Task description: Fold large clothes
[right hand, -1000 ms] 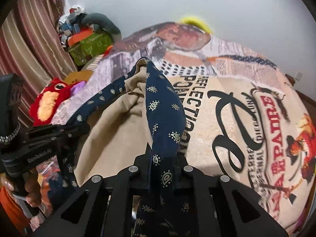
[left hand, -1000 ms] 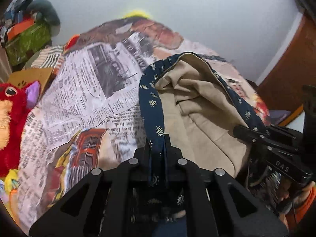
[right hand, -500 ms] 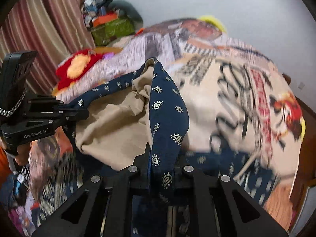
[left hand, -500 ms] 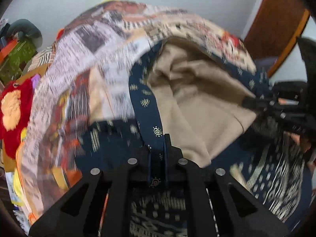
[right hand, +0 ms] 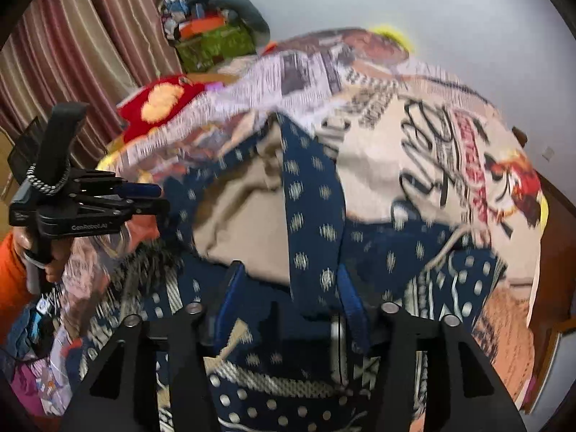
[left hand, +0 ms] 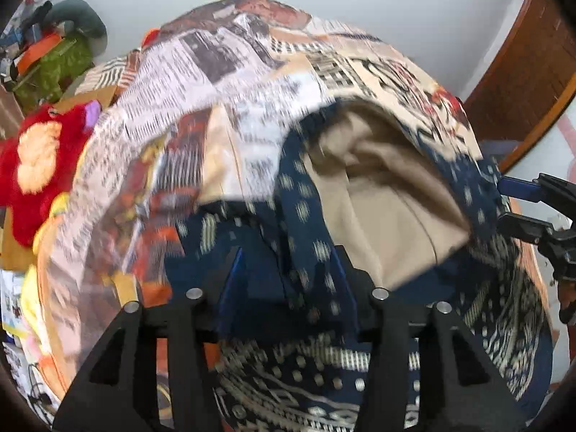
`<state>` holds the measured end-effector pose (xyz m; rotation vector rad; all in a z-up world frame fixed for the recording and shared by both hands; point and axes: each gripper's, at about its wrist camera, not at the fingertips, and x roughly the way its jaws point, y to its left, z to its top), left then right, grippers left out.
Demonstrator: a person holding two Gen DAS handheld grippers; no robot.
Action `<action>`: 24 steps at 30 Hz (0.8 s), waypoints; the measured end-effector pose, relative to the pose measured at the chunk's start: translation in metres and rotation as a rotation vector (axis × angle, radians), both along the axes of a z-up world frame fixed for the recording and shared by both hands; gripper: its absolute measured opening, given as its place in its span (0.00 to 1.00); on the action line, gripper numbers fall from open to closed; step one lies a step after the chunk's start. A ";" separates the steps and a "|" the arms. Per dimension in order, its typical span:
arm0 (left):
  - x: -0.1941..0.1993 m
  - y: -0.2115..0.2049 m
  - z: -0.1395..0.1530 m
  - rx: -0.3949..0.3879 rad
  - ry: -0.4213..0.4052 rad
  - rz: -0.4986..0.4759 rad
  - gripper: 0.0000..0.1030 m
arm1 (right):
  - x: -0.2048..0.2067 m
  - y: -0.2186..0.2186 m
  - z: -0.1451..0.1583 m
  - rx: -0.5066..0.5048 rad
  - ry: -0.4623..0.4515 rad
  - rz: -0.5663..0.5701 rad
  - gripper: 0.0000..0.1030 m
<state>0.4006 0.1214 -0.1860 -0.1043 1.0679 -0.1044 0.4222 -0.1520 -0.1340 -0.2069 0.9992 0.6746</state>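
Observation:
The garment (left hand: 381, 194) is navy with pale dots and a tan lining; it lies bunched on the printed bedspread (left hand: 223, 82) and also shows in the right wrist view (right hand: 309, 212). My left gripper (left hand: 288, 262) is open, its jaws wide apart, with the navy hem band draped between them. My right gripper (right hand: 288, 284) is open too, the hem band lying loose across the gap. Each gripper shows in the other's view: the right one at the right edge (left hand: 522, 208), the left one at the left (right hand: 144, 199). The frames are motion-blurred.
A red plush toy (left hand: 32, 165) lies at the bed's left edge. A pile of bags and clutter (right hand: 212, 36) stands in the far corner by a striped curtain (right hand: 72, 57). A wooden door (left hand: 522, 72) is on the right.
Both grippers have opened from shut on the navy hem and let it go. The garment has dropped lower onto the bed and its patterned lower part has come into view.

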 end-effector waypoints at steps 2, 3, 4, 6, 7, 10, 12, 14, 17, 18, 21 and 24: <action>0.021 0.003 -0.001 -0.006 0.008 0.006 0.46 | 0.015 0.011 0.003 0.002 -0.016 -0.004 0.54; 0.028 0.004 -0.002 -0.012 0.013 0.012 0.46 | 0.027 0.018 0.001 -0.002 -0.016 -0.010 0.55; 0.041 0.006 -0.007 -0.020 0.019 0.020 0.46 | 0.035 0.021 0.000 -0.002 -0.012 -0.015 0.55; 0.059 0.010 -0.016 -0.030 0.030 0.031 0.46 | 0.058 0.031 -0.009 0.000 0.017 -0.036 0.55; 0.069 0.012 -0.022 -0.043 0.036 0.043 0.46 | 0.069 0.036 -0.016 0.005 0.039 -0.044 0.55; 0.093 0.016 -0.042 -0.107 0.066 0.058 0.46 | 0.099 0.047 -0.036 0.035 0.124 -0.068 0.55; 0.101 0.015 -0.052 -0.125 0.082 0.052 0.46 | 0.112 0.053 -0.049 0.054 0.169 -0.077 0.53; 0.109 0.010 -0.063 -0.143 0.102 0.031 0.43 | 0.120 0.059 -0.059 0.062 0.195 -0.076 0.44; 0.115 0.003 -0.070 -0.160 0.106 0.015 0.09 | 0.122 0.065 -0.064 0.061 0.188 -0.055 0.27; 0.114 0.002 -0.069 -0.149 0.095 0.018 0.09 | 0.120 0.066 -0.062 0.059 0.171 -0.048 0.22; 0.100 -0.005 -0.052 -0.101 0.021 -0.007 0.08 | 0.112 0.061 -0.054 0.072 0.138 -0.038 0.11; 0.076 -0.015 -0.022 -0.070 -0.043 -0.058 0.08 | 0.096 0.049 -0.036 0.107 0.121 -0.033 0.08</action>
